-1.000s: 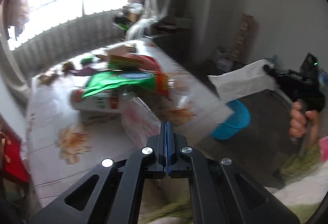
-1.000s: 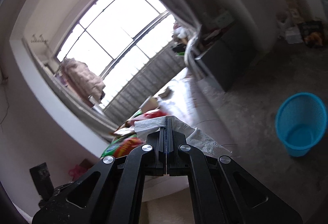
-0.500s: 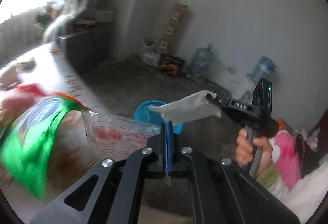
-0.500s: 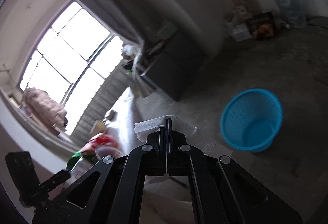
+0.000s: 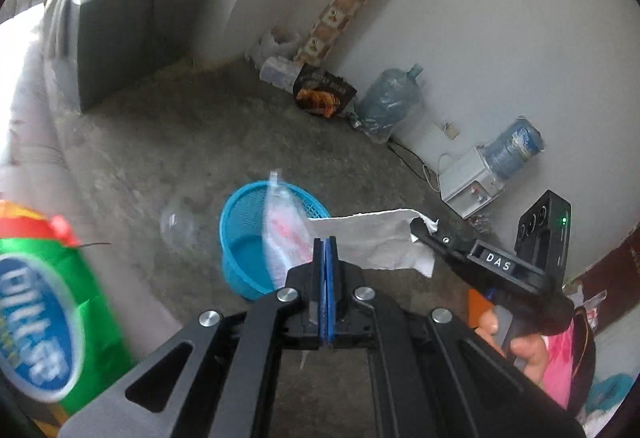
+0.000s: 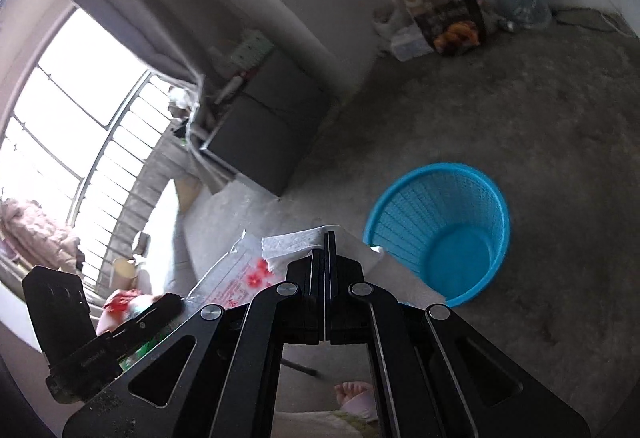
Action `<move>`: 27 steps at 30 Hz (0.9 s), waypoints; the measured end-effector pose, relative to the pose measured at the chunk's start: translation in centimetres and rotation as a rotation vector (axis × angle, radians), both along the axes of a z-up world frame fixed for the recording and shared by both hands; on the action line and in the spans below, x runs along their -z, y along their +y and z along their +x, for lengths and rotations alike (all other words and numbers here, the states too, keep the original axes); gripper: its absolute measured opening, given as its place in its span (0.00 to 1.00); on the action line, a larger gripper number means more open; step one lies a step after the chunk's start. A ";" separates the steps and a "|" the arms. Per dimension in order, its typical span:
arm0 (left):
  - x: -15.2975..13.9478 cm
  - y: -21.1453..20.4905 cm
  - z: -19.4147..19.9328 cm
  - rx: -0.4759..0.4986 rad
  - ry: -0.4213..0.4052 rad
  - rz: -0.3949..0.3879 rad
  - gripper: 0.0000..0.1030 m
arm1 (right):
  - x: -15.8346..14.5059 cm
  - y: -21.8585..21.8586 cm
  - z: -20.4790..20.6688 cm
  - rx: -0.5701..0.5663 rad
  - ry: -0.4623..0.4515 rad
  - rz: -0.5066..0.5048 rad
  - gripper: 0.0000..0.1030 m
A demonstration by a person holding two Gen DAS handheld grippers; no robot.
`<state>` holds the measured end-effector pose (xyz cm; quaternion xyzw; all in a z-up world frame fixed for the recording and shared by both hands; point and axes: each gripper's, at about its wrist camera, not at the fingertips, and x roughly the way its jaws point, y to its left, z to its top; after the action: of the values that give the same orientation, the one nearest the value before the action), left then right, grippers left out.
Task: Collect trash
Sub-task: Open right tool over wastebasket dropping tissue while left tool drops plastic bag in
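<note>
The left tool (image 5: 325,250) is clamping a clear red-printed plastic bag (image 5: 285,238), and the right tool (image 6: 326,244) is pinching a white paper towel (image 6: 292,244), both hanging above the round blue mesh plastic basket (image 6: 440,230) on the floor.

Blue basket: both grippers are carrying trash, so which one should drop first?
Probably left. The left gripper holds its clear plastic bag right in line with the blue basket. The right gripper has its paper towel off to the basket's side.
</note>
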<state>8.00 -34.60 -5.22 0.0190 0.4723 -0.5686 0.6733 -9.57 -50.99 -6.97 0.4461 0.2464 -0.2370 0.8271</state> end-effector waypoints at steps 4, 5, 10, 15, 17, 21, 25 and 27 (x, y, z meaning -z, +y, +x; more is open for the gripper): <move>1.6 -2.6 0.5 -0.009 0.077 0.007 0.00 | 1.5 -1.2 0.6 0.021 0.046 0.011 0.00; 1.8 -3.4 0.6 -0.009 0.090 0.005 0.00 | 1.8 -1.7 1.1 0.027 0.058 0.009 0.00; 3.4 -7.8 0.7 -0.021 0.109 0.032 0.00 | 3.7 -3.6 2.0 0.070 0.133 0.012 0.00; 6.6 -12.5 0.8 -0.069 0.107 0.127 0.10 | 7.0 -6.4 2.5 0.148 0.194 0.073 0.04; 7.7 -13.5 0.8 -0.080 0.121 0.173 0.41 | 8.5 -7.4 2.7 0.161 0.210 0.121 0.14; 7.4 -13.3 0.1 -0.084 0.107 0.161 0.60 | 10.1 -8.1 2.1 0.198 0.240 0.151 0.35; 6.3 -13.0 -0.1 -0.100 0.068 0.147 0.68 | 10.1 -7.6 1.0 0.198 0.227 0.156 0.41; 6.1 -12.7 0.0 -0.115 0.074 0.146 0.70 | 9.9 -7.4 0.7 0.195 0.224 0.155 0.41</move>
<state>7.96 -47.34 -11.30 0.0197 0.5375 -0.4932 0.6837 -8.89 -58.41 -16.83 0.5011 0.3103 -0.3446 0.7307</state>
